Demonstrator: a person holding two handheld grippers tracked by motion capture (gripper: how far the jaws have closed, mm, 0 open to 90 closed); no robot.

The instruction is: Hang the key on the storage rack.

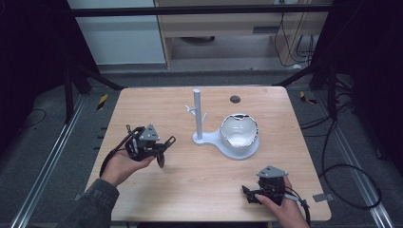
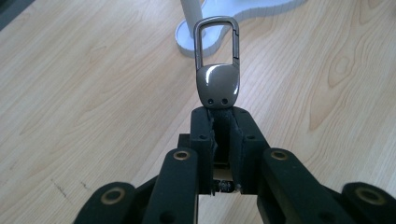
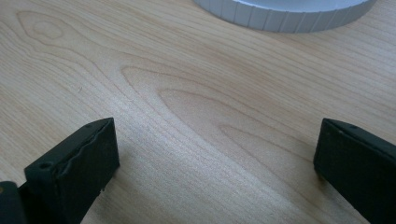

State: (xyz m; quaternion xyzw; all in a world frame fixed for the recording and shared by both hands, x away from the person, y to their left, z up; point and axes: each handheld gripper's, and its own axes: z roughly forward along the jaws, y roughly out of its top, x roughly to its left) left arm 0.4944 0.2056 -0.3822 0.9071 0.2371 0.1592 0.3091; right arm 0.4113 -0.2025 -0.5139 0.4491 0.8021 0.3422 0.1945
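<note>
In the left gripper view my left gripper point(image 2: 223, 122) is shut on the flat end of a grey metal snap-hook clip point(image 2: 217, 70). The clip's loop sticks out past the jaw tips toward the foot of a white stand point(image 2: 198, 39). From above, the left gripper point(image 1: 161, 147) is held over the table's left half, left of the white stand's post point(image 1: 197, 114) with its short pegs. A white bowl point(image 1: 240, 130) sits on the stand's round base. Near the front right edge my right gripper point(image 1: 248, 194) is open, jaws wide apart over bare wood point(image 3: 215, 154), with nothing between them.
The stand's ribbed white base rim point(image 3: 285, 14) lies ahead of the right gripper. A small dark round disc point(image 1: 235, 99) sits near the table's far edge. Bare wood point(image 1: 204, 175) spreads between the two hands. Cables point(image 1: 332, 171) lie on the floor to the right.
</note>
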